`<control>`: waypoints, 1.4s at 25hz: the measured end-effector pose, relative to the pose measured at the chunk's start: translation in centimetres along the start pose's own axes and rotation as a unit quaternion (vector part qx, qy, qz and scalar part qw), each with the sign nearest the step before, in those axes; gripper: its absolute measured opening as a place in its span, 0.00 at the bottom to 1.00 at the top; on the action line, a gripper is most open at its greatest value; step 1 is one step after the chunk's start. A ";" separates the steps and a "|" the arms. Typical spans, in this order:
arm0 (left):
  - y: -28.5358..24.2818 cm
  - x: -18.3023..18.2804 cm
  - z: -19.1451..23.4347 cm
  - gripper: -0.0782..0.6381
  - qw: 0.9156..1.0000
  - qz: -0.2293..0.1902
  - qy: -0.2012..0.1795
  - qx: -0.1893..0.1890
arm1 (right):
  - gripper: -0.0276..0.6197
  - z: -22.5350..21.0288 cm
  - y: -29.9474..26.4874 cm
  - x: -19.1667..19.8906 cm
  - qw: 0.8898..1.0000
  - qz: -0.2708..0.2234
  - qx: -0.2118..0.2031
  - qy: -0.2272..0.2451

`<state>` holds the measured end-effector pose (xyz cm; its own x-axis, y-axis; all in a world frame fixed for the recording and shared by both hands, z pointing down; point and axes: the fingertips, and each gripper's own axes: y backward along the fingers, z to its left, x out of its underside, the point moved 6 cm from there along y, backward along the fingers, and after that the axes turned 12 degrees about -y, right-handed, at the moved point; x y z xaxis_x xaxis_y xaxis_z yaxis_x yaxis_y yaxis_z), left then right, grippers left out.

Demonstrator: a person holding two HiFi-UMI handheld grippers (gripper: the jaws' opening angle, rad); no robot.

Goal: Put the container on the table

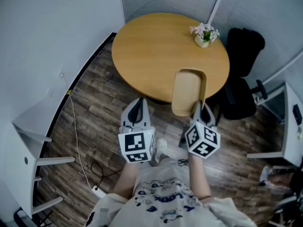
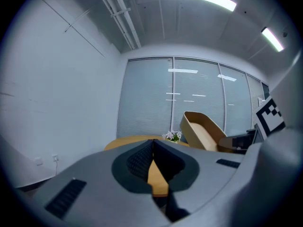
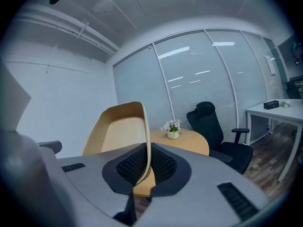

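Currently you are standing before the round wooden table (image 1: 156,56), with the black office chair (image 1: 241,74) sitting at its right side. You are holding the tan oblong container (image 1: 188,91) in the right gripper (image 1: 201,109); its jaws are pinching the container's near right wall and are closed down to that thin wall. The container is reaching forward and left from those jaws, tilting, and hanging over the table's near edge, up off its top. The left gripper (image 1: 138,109) is hovering near the container's left, jaws pressing together, gripping nothing. A small potted flower (image 1: 203,34) is sitting on the table's far side.
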<state>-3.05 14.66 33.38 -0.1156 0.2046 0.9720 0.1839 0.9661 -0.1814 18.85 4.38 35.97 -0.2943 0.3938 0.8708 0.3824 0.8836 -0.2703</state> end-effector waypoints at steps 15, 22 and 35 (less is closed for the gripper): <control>-11.4 -2.2 -1.3 0.11 1.000 0.012 0.000 -0.026 | 0.07 -2.1 -12.1 -4.4 1.000 0.014 -0.026 0.001; -13.8 -1.4 -0.3 0.11 0.999 0.024 0.007 -0.023 | 0.07 -1.9 -14.9 -4.0 1.000 0.026 -0.016 0.000; -24.9 -1.4 3.5 0.11 0.999 0.031 0.005 0.014 | 0.07 -0.6 -24.1 -4.7 0.999 0.024 0.027 -0.004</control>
<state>-10.93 -9.11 36.05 -0.0956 0.2631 0.9600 0.1626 0.9556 -0.2457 11.50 -18.93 38.65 -0.2842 0.4386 0.8526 0.3495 0.8754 -0.3339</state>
